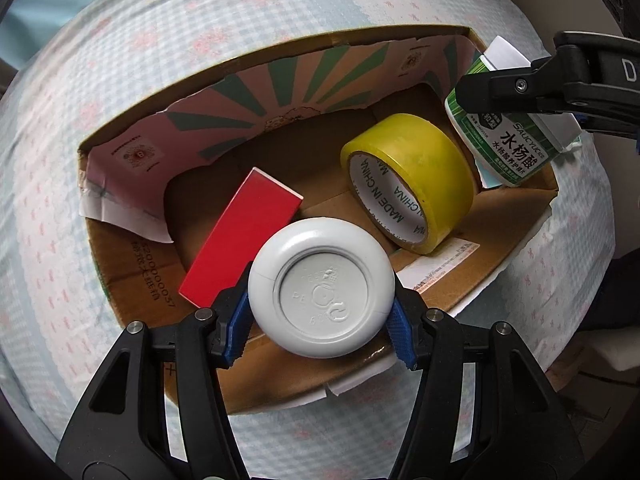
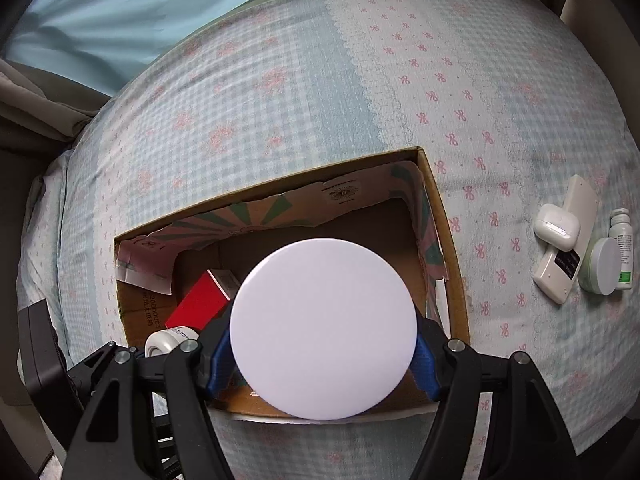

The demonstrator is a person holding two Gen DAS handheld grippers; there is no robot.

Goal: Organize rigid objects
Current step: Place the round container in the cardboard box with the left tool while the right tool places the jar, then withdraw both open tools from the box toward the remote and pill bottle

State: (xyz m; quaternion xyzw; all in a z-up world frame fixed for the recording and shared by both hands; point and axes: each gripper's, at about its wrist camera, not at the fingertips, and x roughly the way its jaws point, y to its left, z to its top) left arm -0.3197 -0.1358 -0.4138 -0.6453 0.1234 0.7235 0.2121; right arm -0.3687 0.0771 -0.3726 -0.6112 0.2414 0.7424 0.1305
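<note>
Cardboard box [image 1: 516, 248] below; both claws clamp white containers.

I log: cardboard box [image 1: 516, 236], brown, matt, torn paper lining; tape roll [image 1: 408, 176], glossy yellow plastic film; red carton [image 1: 244, 236], smooth; white bottle [image 1: 320, 288], moulded matt plastic; my gripper pads [image 1: 236, 328], ribbed blue; bedsheet [image 2: 280, 92], woven printed cloth.

"MADE IN CHINA" inside yellow tape roll [image 1: 408, 184], "水杨酸" on green bottle [image 1: 516, 140]
</note>
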